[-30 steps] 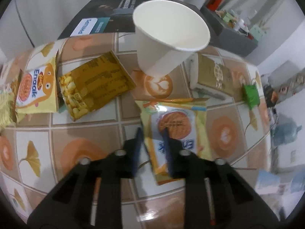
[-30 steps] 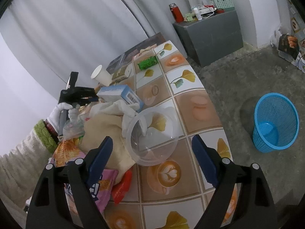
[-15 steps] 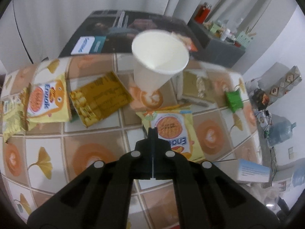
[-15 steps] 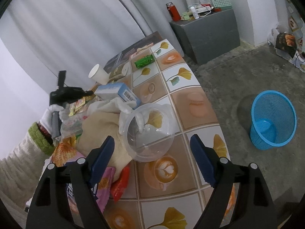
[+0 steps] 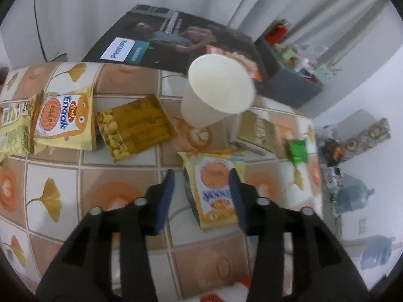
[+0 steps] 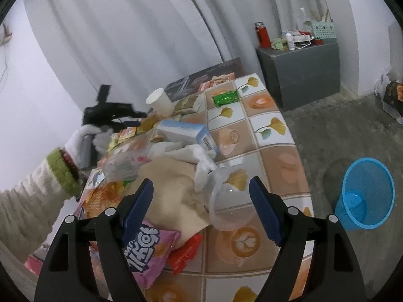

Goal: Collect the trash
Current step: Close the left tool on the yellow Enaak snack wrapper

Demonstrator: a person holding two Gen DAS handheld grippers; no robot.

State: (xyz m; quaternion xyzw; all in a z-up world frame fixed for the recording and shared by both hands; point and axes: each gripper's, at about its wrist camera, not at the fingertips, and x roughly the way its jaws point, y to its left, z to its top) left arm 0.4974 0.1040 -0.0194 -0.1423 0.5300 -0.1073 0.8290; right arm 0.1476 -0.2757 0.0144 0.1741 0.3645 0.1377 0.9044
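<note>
In the left wrist view my left gripper is open and empty above the tiled table, its jaws on either side of a yellow and orange snack packet that lies flat. A white paper cup stands just beyond it. My right gripper is open and empty, held over a clear plastic cup lying on its side and a tan cloth. The left gripper also shows in the right wrist view, in a white-gloved hand.
More wrappers lie on the table: a yellow Enaak packet, a gold corn packet, a green wrapper, a blue-white box, a pink snack bag. A blue bin stands on the floor at right.
My left gripper was shut half a second ago and has opened, now straddling the yellow-orange packet. The right gripper has drifted slightly and stays open.
</note>
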